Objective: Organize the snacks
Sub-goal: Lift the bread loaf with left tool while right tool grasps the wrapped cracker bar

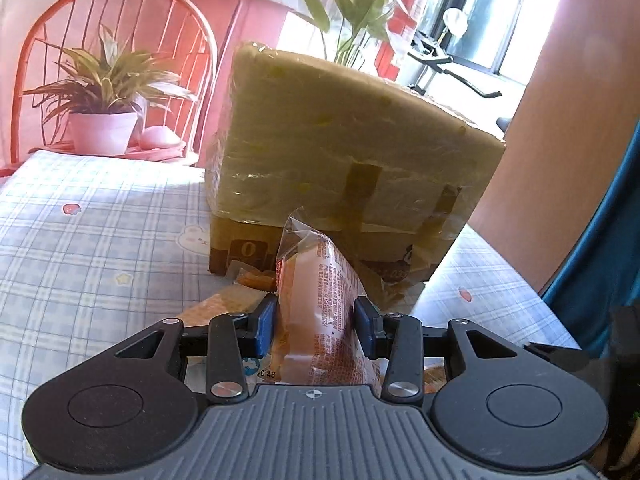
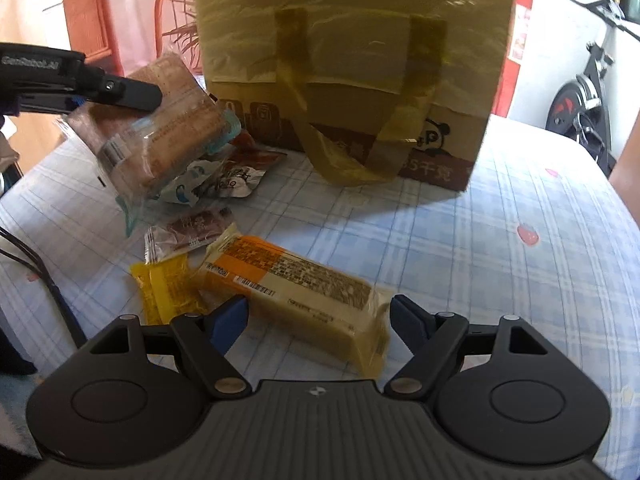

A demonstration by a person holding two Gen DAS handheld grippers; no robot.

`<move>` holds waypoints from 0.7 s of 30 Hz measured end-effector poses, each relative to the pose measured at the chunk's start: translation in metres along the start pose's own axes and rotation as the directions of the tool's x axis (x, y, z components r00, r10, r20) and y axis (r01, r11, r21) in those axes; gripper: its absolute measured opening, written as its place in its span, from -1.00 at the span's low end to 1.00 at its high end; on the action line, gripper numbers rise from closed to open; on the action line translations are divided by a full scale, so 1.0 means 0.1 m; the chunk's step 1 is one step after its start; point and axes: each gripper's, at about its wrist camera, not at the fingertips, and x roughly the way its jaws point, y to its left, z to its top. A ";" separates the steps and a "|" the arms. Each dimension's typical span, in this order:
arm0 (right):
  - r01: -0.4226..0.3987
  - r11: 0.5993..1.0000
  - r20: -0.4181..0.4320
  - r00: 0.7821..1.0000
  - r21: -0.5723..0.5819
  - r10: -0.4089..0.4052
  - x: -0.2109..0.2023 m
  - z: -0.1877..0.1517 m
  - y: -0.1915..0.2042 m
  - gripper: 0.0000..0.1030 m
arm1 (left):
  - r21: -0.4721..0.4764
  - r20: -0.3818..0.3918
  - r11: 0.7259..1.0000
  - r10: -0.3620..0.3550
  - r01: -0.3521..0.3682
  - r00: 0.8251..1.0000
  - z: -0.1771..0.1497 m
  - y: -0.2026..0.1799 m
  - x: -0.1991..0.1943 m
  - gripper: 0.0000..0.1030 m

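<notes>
Pinching a clear-wrapped snack cake [image 1: 320,312], the left gripper [image 1: 316,320] holds it off the checked tablecloth [image 1: 100,240], in front of the taped cardboard box [image 1: 344,144]. From the right wrist view, that same cake [image 2: 160,136] hangs above a small pile of packets [image 2: 224,176]. A long orange-and-cream snack bar [image 2: 296,284] lies flat on the cloth, with the right gripper [image 2: 318,320] spread wide around its near end, not pressing it. A yellow packet [image 2: 168,288] lies just beside the bar.

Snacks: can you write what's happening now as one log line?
left gripper: holds clear-wrapped snack pack | right gripper: open over yellow snack bar
</notes>
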 end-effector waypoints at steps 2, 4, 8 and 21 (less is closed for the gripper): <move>0.003 1.000 -0.001 1.000 -0.005 -0.003 0.07 0.06 0.01 0.58 | -0.019 0.004 1.000 -0.013 0.013 1.000 -0.01 0.04 -0.02 -0.16; 0.010 1.000 -0.002 1.000 -0.009 -0.010 0.14 0.11 0.01 0.58 | -0.033 0.005 0.999 -0.023 0.023 1.000 -0.03 0.06 -0.04 -0.16; 0.015 1.000 -0.003 1.000 -0.022 -0.015 0.28 0.24 0.01 0.63 | -0.050 0.015 0.999 -0.021 0.021 1.000 -0.07 0.10 -0.08 -0.16; -0.012 0.976 0.003 1.000 -0.218 0.013 0.56 0.45 0.14 0.76 | -0.073 0.033 0.997 -0.021 0.023 0.999 -0.08 0.15 -0.10 -0.17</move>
